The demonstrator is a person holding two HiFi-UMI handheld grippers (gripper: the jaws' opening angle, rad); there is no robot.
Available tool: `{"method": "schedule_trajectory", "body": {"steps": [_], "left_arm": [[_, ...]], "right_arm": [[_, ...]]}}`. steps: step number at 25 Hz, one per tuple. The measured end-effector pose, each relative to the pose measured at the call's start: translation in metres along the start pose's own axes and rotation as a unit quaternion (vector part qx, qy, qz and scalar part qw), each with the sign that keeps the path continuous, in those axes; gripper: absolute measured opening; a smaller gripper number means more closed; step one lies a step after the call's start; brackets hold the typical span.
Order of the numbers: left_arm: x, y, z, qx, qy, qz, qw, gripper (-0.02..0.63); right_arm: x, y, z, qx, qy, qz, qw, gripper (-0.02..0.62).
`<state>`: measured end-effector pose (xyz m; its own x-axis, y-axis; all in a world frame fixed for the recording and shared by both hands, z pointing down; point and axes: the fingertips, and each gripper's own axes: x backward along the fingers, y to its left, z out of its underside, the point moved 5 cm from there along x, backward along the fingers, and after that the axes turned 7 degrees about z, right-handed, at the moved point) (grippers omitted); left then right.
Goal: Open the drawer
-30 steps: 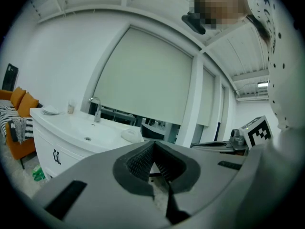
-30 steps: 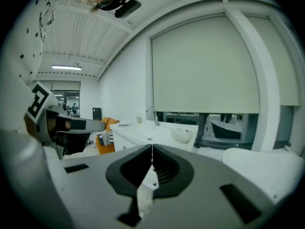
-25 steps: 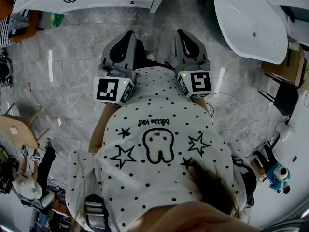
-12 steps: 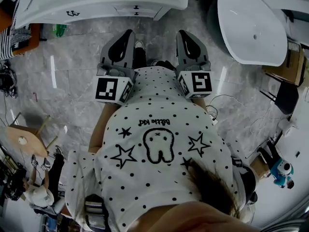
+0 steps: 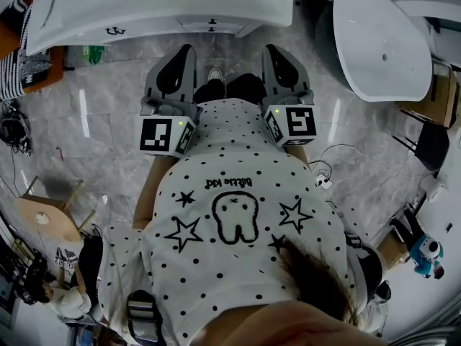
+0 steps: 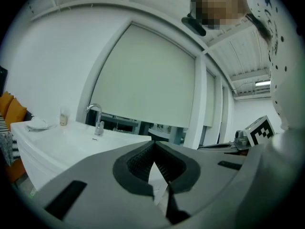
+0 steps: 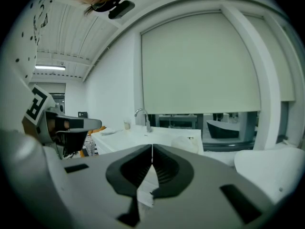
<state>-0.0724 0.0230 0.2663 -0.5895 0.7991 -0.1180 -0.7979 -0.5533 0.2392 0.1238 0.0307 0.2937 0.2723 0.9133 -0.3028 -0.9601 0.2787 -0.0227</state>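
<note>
The left tongs and the right tongs are both closed and hold nothing. They are side by side in front of the person's white dotted shirt. The white cabinet drawer with a small dark knob lies ahead under the white washbasin desk, well apart from both tongs.
</note>
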Motion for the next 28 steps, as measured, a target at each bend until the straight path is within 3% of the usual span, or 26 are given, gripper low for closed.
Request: {"method": "schedule_trajectory", "body": {"steps": [7,28], "left_arm": [[-0.002,-0.001,-0.001,0.000,0.007,0.007,0.9999,0.005],[0.013,-0.002,0.008,0.012,-0.008,-0.031,0.9994,0.005]], "right_arm": [[0.001,-0.004,-0.002,-0.004,-0.001,0.009,1.000,0.014],[-0.008,0.008,-0.003,0.028,0.002,-0.039,0.999,0.014]]}}
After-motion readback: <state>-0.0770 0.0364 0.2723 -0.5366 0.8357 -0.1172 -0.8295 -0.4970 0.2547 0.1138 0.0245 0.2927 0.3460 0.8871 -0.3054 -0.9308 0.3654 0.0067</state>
